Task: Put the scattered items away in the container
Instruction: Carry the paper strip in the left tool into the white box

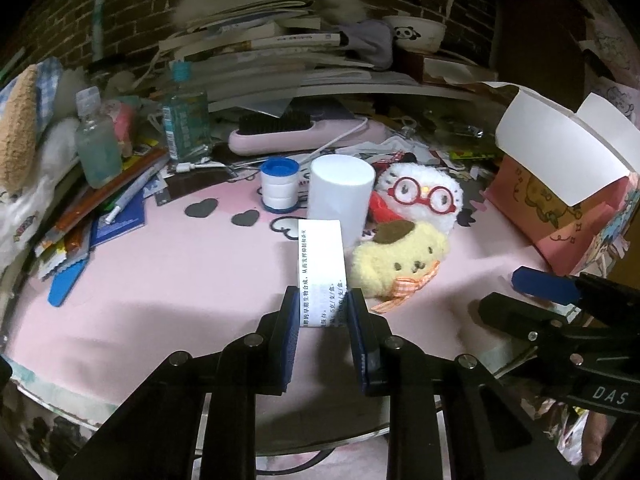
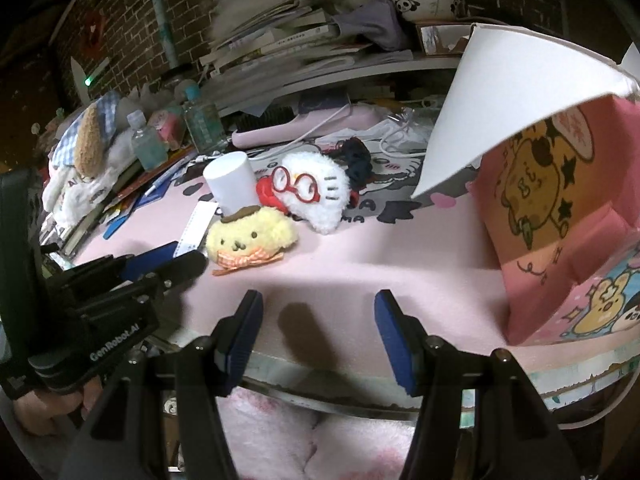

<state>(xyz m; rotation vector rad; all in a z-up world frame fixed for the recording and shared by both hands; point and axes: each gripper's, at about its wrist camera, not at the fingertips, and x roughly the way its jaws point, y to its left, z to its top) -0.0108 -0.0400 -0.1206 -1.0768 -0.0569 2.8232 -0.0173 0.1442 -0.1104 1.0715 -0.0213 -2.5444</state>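
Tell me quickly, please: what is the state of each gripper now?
Left gripper: closed on the small white box with printed text.
Right gripper: open, holding nothing, above the pink mat.

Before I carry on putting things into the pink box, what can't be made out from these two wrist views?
- Pink box interior: both views, hidden by its own wall and white flaps.
- Near end of the white printed carton: left wrist view, covered by the left gripper closed on it.
- Base of the white cylinder: right wrist view, behind the yellow plush.
- Carton's print: right wrist view, too small.
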